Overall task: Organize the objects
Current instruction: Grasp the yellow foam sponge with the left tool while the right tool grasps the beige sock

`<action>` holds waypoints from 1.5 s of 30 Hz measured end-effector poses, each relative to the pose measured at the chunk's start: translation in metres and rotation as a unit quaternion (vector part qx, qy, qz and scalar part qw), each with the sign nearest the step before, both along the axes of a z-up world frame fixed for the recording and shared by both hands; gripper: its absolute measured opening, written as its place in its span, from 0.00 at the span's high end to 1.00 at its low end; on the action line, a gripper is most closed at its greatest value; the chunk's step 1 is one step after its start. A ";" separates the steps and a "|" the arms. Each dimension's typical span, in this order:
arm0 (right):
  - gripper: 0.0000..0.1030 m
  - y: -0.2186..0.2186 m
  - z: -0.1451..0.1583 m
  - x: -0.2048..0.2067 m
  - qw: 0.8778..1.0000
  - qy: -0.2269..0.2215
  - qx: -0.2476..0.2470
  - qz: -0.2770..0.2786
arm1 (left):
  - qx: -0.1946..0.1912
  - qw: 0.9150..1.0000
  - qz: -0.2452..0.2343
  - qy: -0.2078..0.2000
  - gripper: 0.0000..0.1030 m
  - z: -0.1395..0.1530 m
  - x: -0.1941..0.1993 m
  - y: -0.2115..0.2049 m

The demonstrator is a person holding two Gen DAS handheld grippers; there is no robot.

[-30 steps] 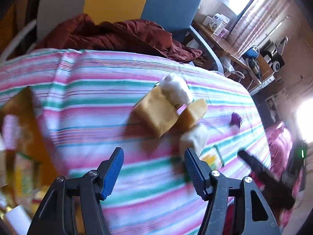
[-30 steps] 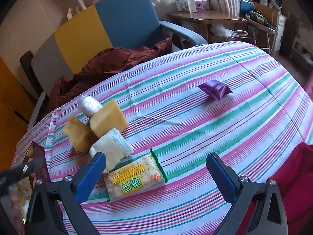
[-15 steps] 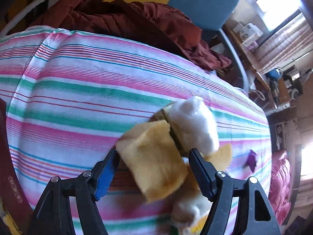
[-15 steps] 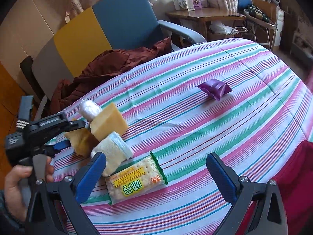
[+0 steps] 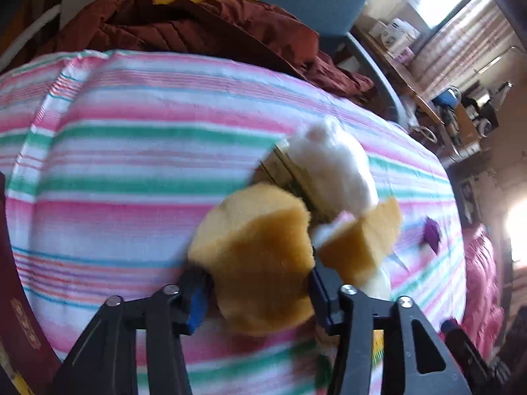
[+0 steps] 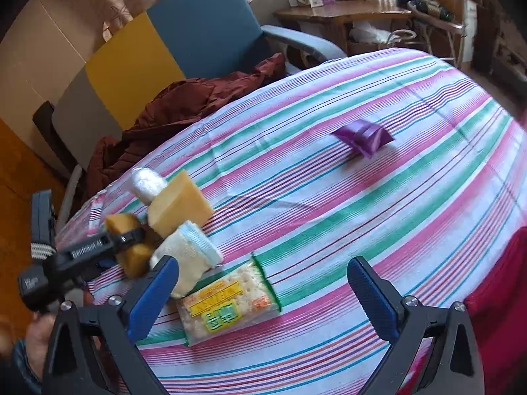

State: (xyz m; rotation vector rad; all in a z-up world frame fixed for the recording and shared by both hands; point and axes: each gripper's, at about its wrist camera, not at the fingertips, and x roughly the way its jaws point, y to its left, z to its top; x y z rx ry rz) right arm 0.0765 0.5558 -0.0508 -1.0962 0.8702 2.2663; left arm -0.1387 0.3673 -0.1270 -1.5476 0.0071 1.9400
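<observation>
My left gripper (image 5: 257,283) is shut on a fuzzy yellow-brown cloth bundle (image 5: 260,256) on the striped tablecloth (image 5: 131,171). It shows from the side in the right wrist view (image 6: 130,245), with the bundle (image 6: 122,225) between its jaws. Next to it lie a white fluffy roll (image 5: 332,164), a tan wedge-shaped piece (image 6: 179,202) and a cream folded cloth (image 6: 186,253). My right gripper (image 6: 260,296) is open and empty above a cracker packet (image 6: 227,302). A purple packet (image 6: 364,136) lies farther off.
A maroon jacket (image 6: 184,105) lies on a blue and yellow armchair (image 6: 197,33) behind the table. A dark red box edge (image 5: 19,312) is at the left. A wooden side table (image 6: 342,16) with boxes stands at the back right.
My left gripper moved forward onto the yellow-brown bundle and closed on it. My right gripper has stayed open over the cracker packet.
</observation>
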 end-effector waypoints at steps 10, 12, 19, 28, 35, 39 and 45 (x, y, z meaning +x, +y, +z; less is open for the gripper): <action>0.00 -0.027 -0.012 -0.027 0.996 -0.032 0.015 0.086 | -0.017 0.997 -0.046 0.061 0.55 0.020 0.038 -0.024; 0.00 -0.030 -0.014 -0.030 0.995 -0.035 0.017 0.096 | -0.011 0.997 -0.046 0.067 0.55 0.025 0.045 -0.032; 0.00 -0.044 -0.016 -0.038 0.990 -0.040 0.046 0.130 | 0.015 0.991 -0.065 0.112 0.54 0.052 0.078 -0.060; 0.00 -0.070 -0.017 -0.072 0.972 -0.052 0.099 0.208 | 0.060 0.985 -0.078 0.143 0.54 0.087 0.104 -0.102; 0.00 -0.061 -0.042 -0.106 0.964 -0.084 0.119 0.223 | 0.070 0.983 -0.065 0.158 0.54 0.102 0.114 -0.143; 0.30 -0.068 -0.045 -0.106 0.962 -0.079 0.113 0.235 | 0.072 0.984 -0.037 0.160 0.54 0.102 0.113 -0.172; 0.31 -0.095 -0.035 -0.100 0.950 -0.083 0.133 0.269 | 0.065 0.986 0.018 0.155 0.54 0.099 0.111 -0.225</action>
